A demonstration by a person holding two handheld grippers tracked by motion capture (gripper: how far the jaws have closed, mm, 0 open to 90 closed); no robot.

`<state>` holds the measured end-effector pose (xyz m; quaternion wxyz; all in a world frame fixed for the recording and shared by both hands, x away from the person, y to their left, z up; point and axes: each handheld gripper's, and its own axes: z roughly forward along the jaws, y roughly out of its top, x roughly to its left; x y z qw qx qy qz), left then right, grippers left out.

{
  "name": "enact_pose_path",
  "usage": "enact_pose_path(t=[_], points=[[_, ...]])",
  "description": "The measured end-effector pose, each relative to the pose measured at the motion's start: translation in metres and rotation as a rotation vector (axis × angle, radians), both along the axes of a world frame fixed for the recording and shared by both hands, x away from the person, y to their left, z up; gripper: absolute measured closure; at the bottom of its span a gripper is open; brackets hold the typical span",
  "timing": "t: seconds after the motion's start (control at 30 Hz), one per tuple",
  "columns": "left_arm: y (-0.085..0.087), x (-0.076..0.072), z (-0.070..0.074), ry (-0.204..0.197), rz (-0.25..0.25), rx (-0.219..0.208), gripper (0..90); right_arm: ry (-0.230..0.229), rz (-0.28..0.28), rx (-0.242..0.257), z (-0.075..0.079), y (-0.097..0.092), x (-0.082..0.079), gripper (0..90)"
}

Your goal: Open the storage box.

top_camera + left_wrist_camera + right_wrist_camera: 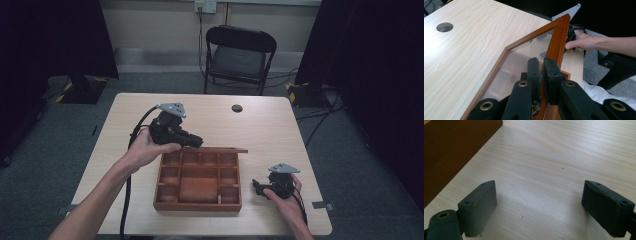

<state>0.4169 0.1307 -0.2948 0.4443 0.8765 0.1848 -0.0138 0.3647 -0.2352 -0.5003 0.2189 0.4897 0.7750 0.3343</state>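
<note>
One wooden box [198, 183] with a grid of compartments sits on the table [265, 130], and one glazed lid [215, 149] with a wooden frame stands along the box's far edge. Two tongs are in play. The left tongs [196, 142], at the box's far left corner, are pressed together, pinching the lid's frame [556, 47]; the left gripper view shows the clear pane [517, 65], which the high view hides. The right tongs [256, 187] rest just right of the box, spread wide over bare table, with the box's side wall [454, 152] at the left in the right gripper view.
</note>
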Motion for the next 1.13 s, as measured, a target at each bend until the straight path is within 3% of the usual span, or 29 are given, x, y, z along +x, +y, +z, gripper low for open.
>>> enact_pose_path(t=[0.83,1.13], points=[[-0.0032,0.0014,-0.0024,0.008,-0.003,0.03,84.0,0.0,-0.001,0.0,0.0,0.0,0.0,11.9],[-0.0038,0.0005,-0.0045,0.009,-0.007,0.013,84.0,-0.001,0.001,0.0,0.0,0.0,0.0002,12.0]])
